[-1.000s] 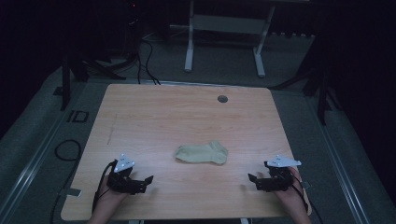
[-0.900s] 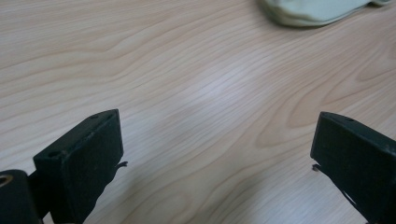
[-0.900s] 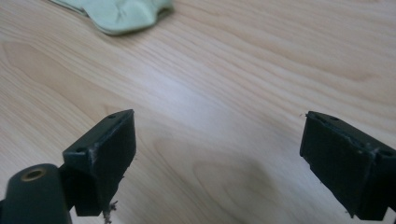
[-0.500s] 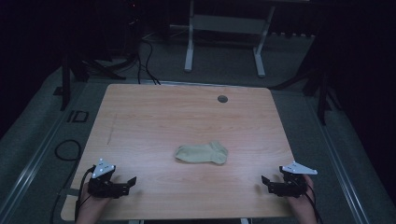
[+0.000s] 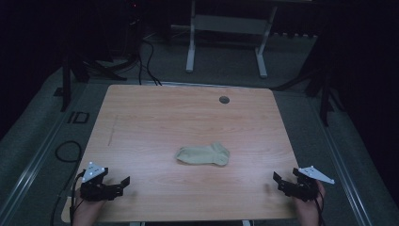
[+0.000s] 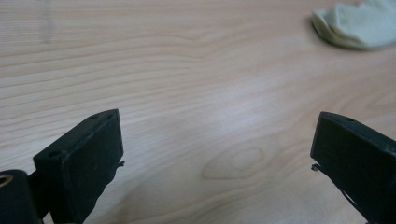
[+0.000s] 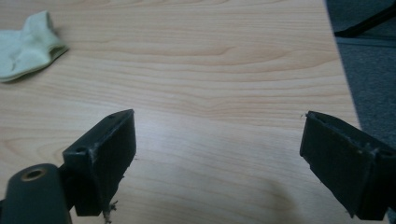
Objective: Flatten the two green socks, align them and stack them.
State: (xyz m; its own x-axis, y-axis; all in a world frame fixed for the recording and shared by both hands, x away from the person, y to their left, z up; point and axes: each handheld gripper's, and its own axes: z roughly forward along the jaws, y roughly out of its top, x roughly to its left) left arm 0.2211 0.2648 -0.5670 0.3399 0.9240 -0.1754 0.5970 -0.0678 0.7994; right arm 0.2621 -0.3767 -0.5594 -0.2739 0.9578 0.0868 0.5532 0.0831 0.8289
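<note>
- One pale yellow-green sock (image 5: 203, 154) lies flat near the middle of the wooden table (image 5: 188, 113) in the high view, its length running across the table; the left end looks rounded and blunt, the right end bulges up a little
- Both grippers sit at the near edge in that view, well apart from the sock: the left gripper (image 5: 121, 184) near the near-left corner, the right gripper (image 5: 277, 180) near the near-right corner, each with its jaws spread and empty and pointing inward across the table
- A hand shows behind each gripper at the bottom edge, and a grey three-cornered plate tops each one
- A small dark round hole (image 5: 224, 100) marks the far part of the tabletop, well beyond the sock
- From the left gripper view, the left gripper (image 6: 215, 149) has its two black jaws set wide apart above bare wood grain, nothing between them; the sock (image 6: 359, 25) shows at the upper right, soft and rumpled, with a thick folded edge toward the camera
- From the right gripper view, the right gripper (image 7: 217, 144) likewise stands spread and empty over the wood; the sock (image 7: 28, 46) lies at the upper left, pale and creased, with an open cuff-like end facing right, and grey floor (image 7: 369, 60) shows past the table's edge
</note>
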